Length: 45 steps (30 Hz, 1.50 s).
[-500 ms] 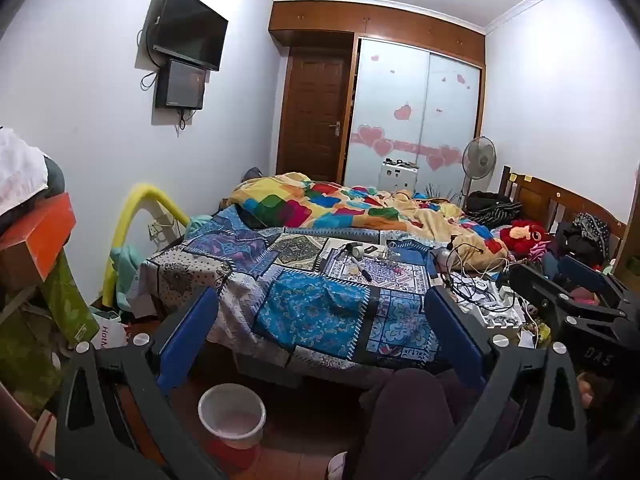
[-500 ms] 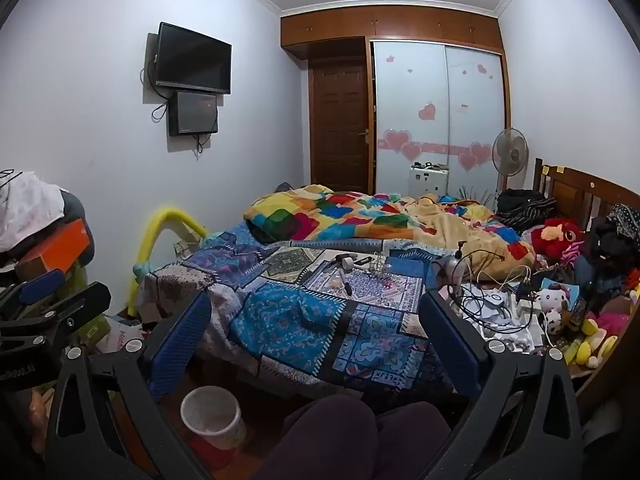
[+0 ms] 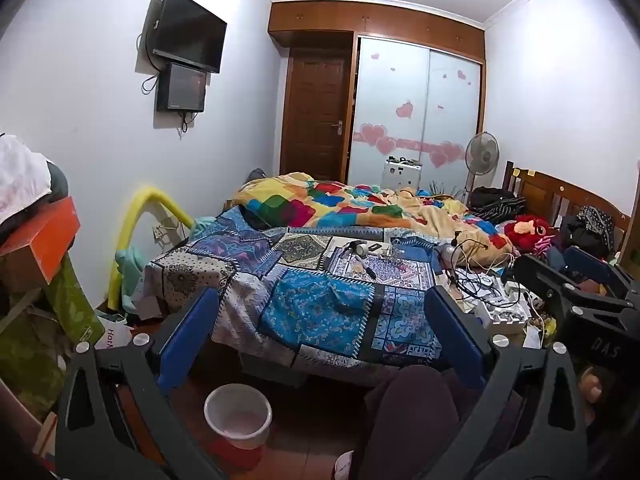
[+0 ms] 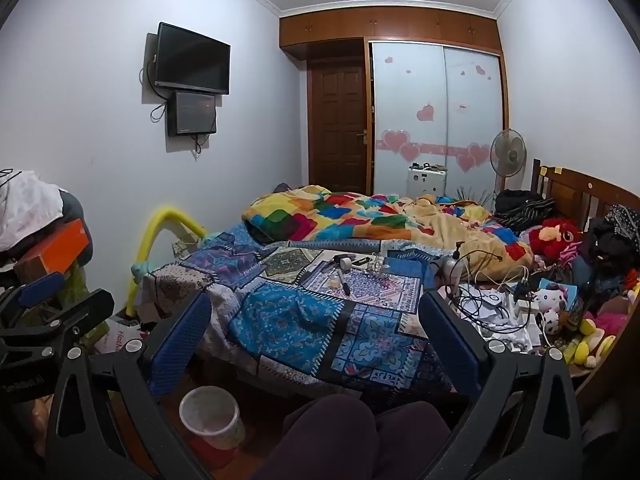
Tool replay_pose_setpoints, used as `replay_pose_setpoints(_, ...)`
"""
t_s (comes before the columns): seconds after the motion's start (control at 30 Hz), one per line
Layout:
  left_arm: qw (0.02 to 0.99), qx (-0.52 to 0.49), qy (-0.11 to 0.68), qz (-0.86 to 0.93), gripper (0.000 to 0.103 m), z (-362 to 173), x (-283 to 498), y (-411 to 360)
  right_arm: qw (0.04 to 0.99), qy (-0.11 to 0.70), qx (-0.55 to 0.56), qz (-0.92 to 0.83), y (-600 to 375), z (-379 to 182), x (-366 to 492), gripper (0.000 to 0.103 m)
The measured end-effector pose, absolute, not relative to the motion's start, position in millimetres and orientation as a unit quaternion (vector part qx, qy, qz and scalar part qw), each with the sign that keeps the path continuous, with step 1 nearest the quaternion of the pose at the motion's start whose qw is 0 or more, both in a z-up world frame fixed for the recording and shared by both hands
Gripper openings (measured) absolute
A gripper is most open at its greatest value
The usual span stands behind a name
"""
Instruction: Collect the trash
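Observation:
A white waste bin (image 3: 238,412) stands on the floor at the foot of the bed, in front of my left gripper (image 3: 320,340) and slightly to its left. That gripper is open with nothing between its blue pads. My right gripper (image 4: 314,342) is also open and empty, and the same bin (image 4: 210,412) sits low on its left. Small loose items (image 3: 362,258), a dark marker and a white cup among them, lie on the patchwork blanket (image 3: 320,308) further off. Each gripper shows at the edge of the other's view: the right gripper (image 3: 560,268), the left gripper (image 4: 68,296).
A person's knees (image 4: 360,432) fill the bottom centre. Tangled cables and papers (image 4: 488,304) and soft toys (image 4: 556,236) crowd the bed's right side. Boxes and bags (image 3: 44,240) are piled on the left. A closed door (image 3: 316,120), wardrobe and fan stand at the back.

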<state>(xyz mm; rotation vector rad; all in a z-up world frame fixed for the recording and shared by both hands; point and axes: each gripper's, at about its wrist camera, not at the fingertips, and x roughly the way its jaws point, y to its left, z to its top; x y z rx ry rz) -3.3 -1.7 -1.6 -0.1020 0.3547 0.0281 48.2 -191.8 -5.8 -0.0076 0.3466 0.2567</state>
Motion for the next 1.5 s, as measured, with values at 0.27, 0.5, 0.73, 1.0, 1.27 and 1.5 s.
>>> replay_pose_setpoints(0.27,0.983,-0.044,0.180,0.018,0.103,-1,-2,-6,0.977,0.170,-0.003,0.126,-199,-4,47,0.103)
replay_pose_setpoints(0.5,0.983,-0.043,0.180,0.018,0.103,-2,-1,-7,0.977,0.170,-0.004,0.126,-200,-4,47,0.103)
replay_pose_setpoints(0.73,0.983,-0.042,0.180,0.018,0.103,-3,-2,-7,0.978,0.169,-0.002,0.121,-205,-3,47,0.103)
replay_pose_setpoints(1.0,0.983,-0.043,0.180,0.018,0.103,-2,-2,-6,0.978,0.168,-0.002,0.122,-206,-3,47,0.103)
replay_pose_setpoints(1.27,0.982,-0.043,0.180,0.018,0.103,-3,-2,-6,0.978,0.169,-0.003,0.121,-205,-3,46,0.103)
replay_pose_setpoints(1.5,0.982,-0.043,0.181,0.017,0.103,-4,-1,-6,0.978,0.169,-0.003,0.120,-205,-3,46,0.103)
